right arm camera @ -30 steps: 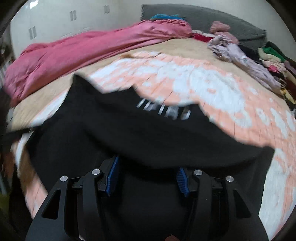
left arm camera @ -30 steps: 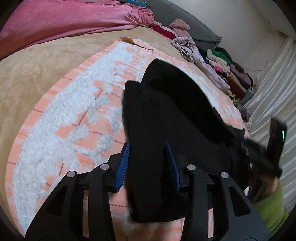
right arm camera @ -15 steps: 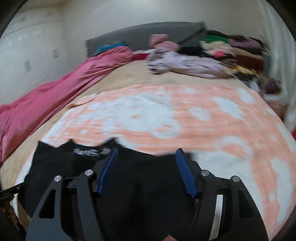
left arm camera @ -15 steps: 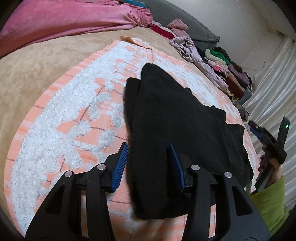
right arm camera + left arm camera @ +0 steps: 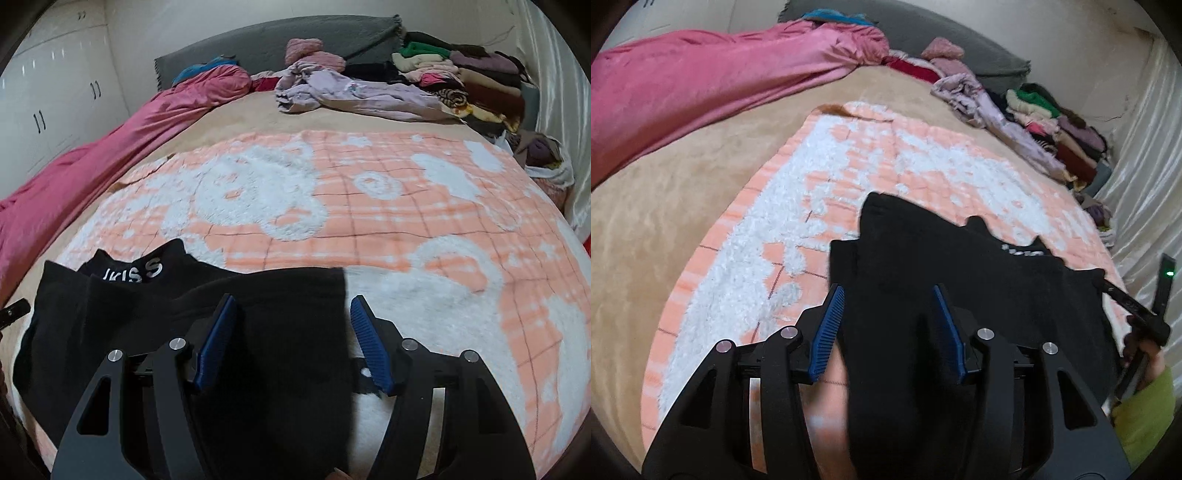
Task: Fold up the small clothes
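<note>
A black garment (image 5: pixel 990 295) with white lettering at its collar (image 5: pixel 136 273) lies partly folded on the orange-and-white blanket (image 5: pixel 369 206). My left gripper (image 5: pixel 890 332) is open above the garment's left part, jaws wide apart with cloth beneath them. My right gripper (image 5: pixel 291 339) is open over the garment's right edge (image 5: pixel 295 325); nothing is held. The right gripper also shows at the right edge of the left wrist view (image 5: pixel 1134 310).
A pink quilt (image 5: pixel 701 81) lies along the bed's left side. A lilac garment (image 5: pixel 351 92) and a pile of folded clothes (image 5: pixel 461 74) sit near the grey headboard (image 5: pixel 314 37). White curtains (image 5: pixel 1145 147) hang on the right.
The right gripper laid the garment's raised side down, let it go and pulled back to its right edge. The left gripper stayed open and drew back slightly.
</note>
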`<state>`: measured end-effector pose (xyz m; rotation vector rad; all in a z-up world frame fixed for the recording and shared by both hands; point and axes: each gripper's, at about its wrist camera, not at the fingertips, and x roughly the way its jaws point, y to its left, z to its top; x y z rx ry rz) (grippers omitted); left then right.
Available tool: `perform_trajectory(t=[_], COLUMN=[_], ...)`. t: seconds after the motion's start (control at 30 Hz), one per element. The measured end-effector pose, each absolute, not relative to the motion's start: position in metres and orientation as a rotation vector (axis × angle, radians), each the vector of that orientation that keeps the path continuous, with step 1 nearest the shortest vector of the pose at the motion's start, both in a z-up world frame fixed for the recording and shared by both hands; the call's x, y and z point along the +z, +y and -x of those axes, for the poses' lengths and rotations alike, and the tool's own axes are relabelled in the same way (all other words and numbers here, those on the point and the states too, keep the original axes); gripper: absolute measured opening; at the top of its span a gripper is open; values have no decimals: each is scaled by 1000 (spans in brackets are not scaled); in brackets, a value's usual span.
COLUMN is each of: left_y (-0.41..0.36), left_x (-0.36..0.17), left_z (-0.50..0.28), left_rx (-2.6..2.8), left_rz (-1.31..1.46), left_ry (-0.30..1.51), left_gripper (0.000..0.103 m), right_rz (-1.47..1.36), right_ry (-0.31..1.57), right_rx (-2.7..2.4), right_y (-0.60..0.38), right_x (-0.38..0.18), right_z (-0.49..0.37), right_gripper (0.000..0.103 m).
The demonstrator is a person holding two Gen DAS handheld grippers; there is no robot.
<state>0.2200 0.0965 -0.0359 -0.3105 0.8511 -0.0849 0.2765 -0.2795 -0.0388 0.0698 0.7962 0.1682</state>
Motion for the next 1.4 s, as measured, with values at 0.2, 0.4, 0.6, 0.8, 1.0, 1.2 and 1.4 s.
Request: perform_trajectory(t=[0.2,0.4,0.6,0.8,1.0,1.2,1.4], left_y=[91,88,118,140,164,163,143], left_x=[-51,-38,-27,-49,-61,-42,-22], left_z=[-231,-217,-199,-200,-198,-178,-160], left_rx=[-66,-63,-133,-107,-23,7,17], left_rz=[262,213,400,524,574,493,373], left_ry=[885,799,744,793,807,734,684], left_gripper=[25,7,7,3,1,4,29], right_rz=[-73,-93,-131,-137,-195,-167,-108], right_ry=[793,788,756,805,805,738,701], right_rx=[159,138,128,87,60,75,120], right_y=[-279,-284,-292,-293,-305,-305,-293], right_x=[-41,-42,-36,-53,-56,-34,-19], right_z=[-277,-276,-274,-289,-288,-264,-230], right_gripper=[63,25,11,16,36,53,59])
